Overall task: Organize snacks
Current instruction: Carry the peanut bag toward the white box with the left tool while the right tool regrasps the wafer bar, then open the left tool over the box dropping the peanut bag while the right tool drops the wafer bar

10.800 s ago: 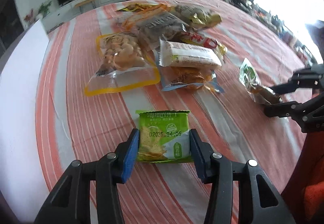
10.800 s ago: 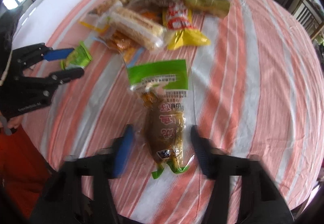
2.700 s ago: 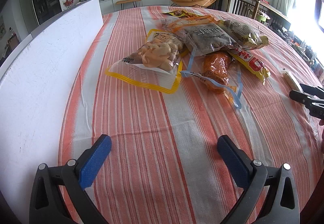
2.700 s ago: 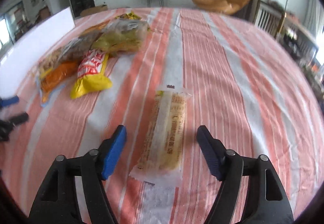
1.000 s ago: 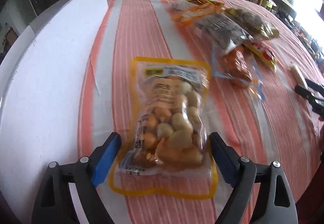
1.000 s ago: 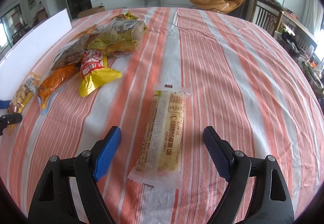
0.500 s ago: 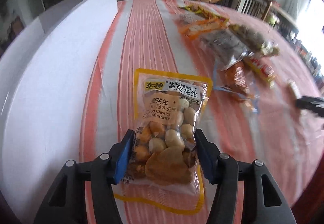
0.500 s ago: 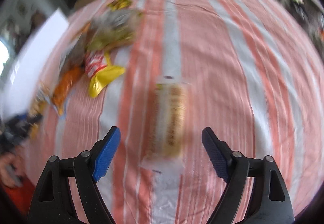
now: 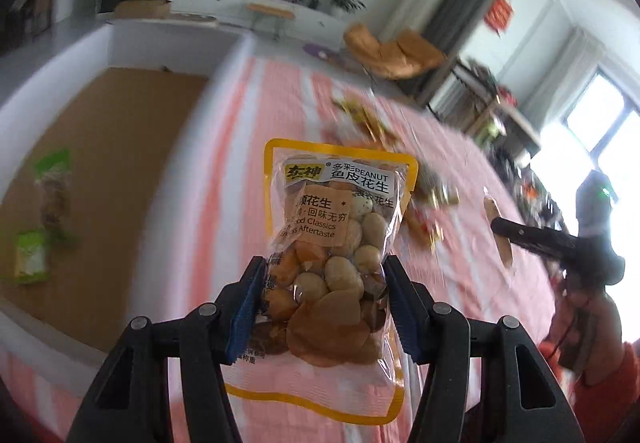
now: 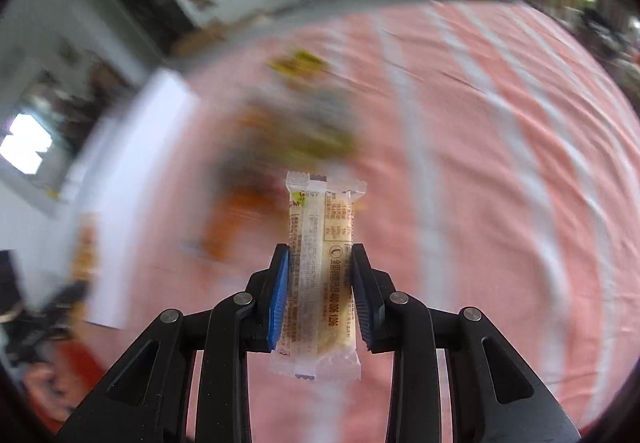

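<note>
Left gripper (image 9: 322, 297): its blue pads are pinched on the lower half of a yellow-edged clear peanut bag (image 9: 334, 267). The bag stands upright between the pads, label facing the camera, clear of the striped surface (image 9: 224, 171) behind it. Coated nuts fill the lower part; the bottom seam hangs below the fingers.

Right gripper (image 10: 320, 297): its pads are pressed against both long sides of a slim, clear-wrapped wafer bar (image 10: 322, 267). The bar stands lengthwise along the fingers, its crimped top end above the pads and its bottom end below them, held off the surface. In the left wrist view the same gripper appears at the right edge, with the bar (image 9: 498, 231) seen edge-on beyond its dark finger.

White-walled box (image 9: 224, 83) with a brown floor: it sits to the left of the left gripper. Two green packets lie inside, one (image 9: 52, 179) farther in, one (image 9: 30, 257) nearer; details are blurred.

Remaining snack pile (image 9: 400, 159): it lies on the surface beyond the peanut bag, toward the middle. It shows yellow, orange and dark wrappers, too blurred in both views to tell apart.

A person's hand (image 9: 580, 311) and an orange sleeve show at the lower right of the left wrist view.
</note>
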Motion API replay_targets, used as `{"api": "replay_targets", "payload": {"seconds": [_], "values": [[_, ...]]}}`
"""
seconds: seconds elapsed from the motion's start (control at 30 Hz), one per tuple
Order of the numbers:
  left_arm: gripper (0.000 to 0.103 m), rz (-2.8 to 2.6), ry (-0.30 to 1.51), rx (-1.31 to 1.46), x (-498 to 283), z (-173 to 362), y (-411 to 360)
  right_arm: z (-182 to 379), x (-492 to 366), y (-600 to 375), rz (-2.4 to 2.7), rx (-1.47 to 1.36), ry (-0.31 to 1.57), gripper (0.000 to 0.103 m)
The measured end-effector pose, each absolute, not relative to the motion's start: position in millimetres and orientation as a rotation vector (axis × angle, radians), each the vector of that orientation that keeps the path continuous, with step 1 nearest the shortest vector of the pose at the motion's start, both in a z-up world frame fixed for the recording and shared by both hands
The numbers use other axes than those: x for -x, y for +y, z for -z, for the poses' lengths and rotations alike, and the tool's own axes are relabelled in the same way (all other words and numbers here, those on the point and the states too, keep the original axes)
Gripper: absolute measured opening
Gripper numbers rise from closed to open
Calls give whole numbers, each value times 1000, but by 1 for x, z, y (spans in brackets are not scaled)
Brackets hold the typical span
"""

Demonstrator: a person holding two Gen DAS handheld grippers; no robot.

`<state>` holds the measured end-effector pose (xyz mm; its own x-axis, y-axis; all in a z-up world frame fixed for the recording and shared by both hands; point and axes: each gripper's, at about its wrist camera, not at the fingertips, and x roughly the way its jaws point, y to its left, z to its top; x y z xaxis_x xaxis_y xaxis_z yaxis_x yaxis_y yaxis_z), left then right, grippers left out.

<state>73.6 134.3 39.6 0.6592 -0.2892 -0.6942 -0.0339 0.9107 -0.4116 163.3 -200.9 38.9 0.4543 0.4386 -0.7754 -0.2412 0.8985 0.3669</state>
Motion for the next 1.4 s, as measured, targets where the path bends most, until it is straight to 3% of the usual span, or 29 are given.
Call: {"api": "replay_targets", "payload": {"seconds": [0.23,0.3,0.37,0.4,0.43,0.47,0.53,0.77,0.9,1.1,1.4], "values": [[58,-152,816,355,-67,-76,248,-122,-146,-17,-848,-213,893,31],[63,-244,850,339,-66,-70,274,-128,-136,43,-931,-164,872,31],[74,-326,876,327,-64,-61,292,-124,-130,93,-1001,-136,865,36],[83,-366,896,322,-62,-54,301,-118,-128,110,-1016,-127,874,44],[85,-389,907,321,-62,-48,305,-112,-127,124,-1033,-126,890,64],[86,-409,910,323,-57,-43,309,-105,-127,135,-1046,-131,910,68],[86,-416,902,333,-48,-36,308,-92,-125,138,-1033,-151,937,67],[87,-196,771,336,-36,-55,220,-41,-123,12,-811,-13,819,67],[103,66,746,241,-40,-60,119,10,-111,-133,-462,10,772,67],[102,281,973,77,-98,28,0,34,-108,-274,-110,26,821,68],[103,154,995,62,-136,81,5,45,-136,-288,-76,17,898,69]]}}
